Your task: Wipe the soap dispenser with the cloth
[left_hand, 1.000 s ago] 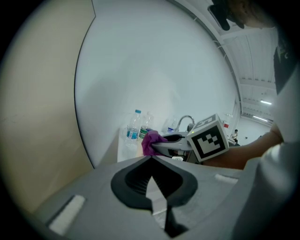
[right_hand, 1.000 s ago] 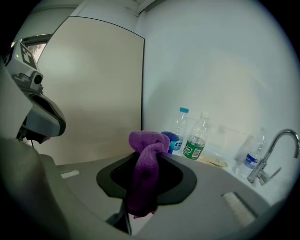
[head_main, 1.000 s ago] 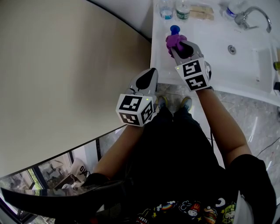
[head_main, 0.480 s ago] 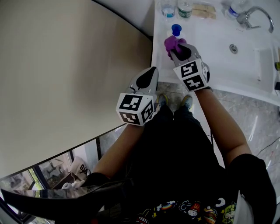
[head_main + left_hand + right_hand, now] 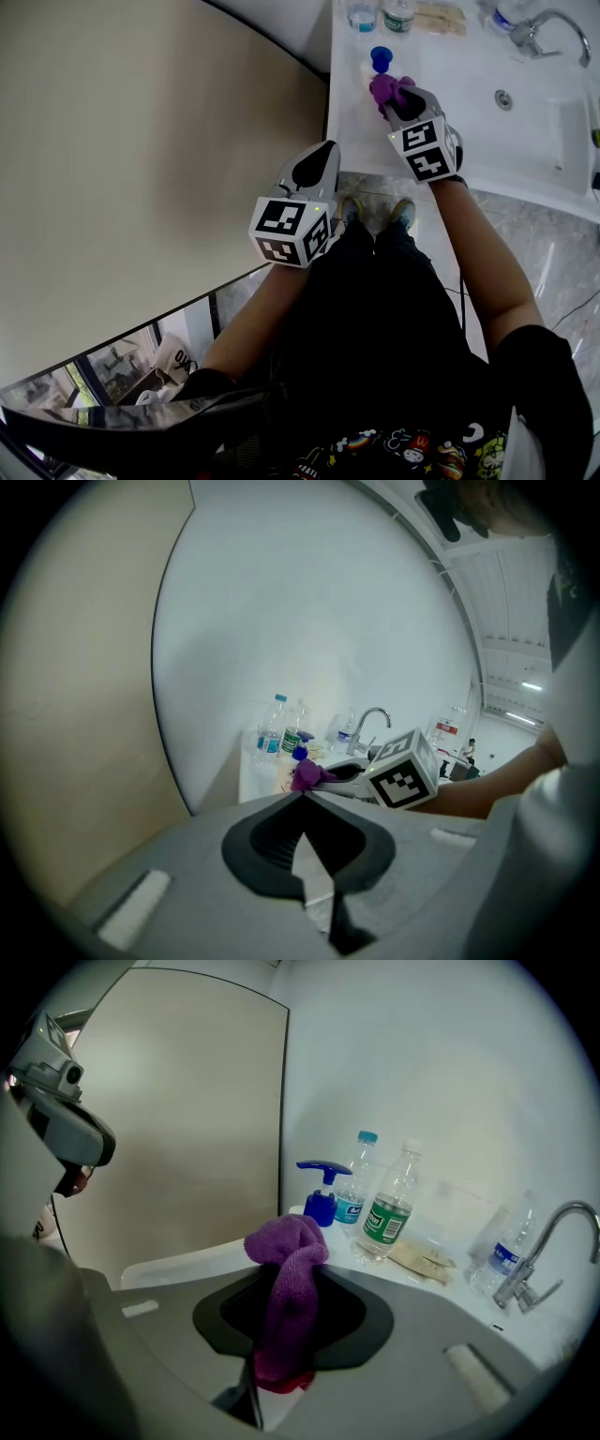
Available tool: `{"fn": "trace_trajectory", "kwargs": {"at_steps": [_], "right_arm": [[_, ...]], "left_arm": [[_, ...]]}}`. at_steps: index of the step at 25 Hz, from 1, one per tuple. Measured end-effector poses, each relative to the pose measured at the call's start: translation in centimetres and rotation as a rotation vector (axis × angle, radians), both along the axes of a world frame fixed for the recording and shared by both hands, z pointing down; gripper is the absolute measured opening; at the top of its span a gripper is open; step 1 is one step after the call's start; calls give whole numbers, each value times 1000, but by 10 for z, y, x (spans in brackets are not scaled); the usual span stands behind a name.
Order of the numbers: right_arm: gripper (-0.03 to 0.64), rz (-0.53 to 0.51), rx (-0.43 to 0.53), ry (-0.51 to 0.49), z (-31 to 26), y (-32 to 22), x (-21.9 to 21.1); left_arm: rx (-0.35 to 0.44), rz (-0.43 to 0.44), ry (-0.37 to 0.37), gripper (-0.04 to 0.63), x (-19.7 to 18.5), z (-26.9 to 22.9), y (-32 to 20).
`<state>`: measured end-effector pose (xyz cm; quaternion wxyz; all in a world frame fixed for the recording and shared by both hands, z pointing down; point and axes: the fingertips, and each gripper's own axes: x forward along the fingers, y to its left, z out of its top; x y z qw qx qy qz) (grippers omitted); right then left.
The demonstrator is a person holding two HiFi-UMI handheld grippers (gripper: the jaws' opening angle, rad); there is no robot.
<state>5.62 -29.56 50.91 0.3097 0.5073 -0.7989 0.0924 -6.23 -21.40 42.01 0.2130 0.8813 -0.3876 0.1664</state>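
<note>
Right gripper clamped on purple cloth, wad sticking past the tips just beside the blue-pump soap dispenser on the white sink counter near two water bottles; left gripper jaws together, empty, off the counter's edge.

Soap dispenser on counter, before two bottles, cloth just beside, faucet right.
</note>
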Motion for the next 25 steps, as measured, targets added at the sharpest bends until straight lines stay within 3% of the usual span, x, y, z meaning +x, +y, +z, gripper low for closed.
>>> {"fn": "trace_trajectory", "kwargs": {"at_steps": [7,15,20,25], "right_arm": [[130,22,-42,-3,9,2,-1],[137,-27,-133,-131,-2,45,-49],[235,2,-180,-125,7,67,-55],[219,65,-138,-150,-8,73,-47]], "left_arm": [[-3,5,3,0,-6,0,-3],[-3,8,30,0,-17,2,-17],[-5,40,53,1,-16,2,-24],[7,92,72,1,-6,2,-30]]}}
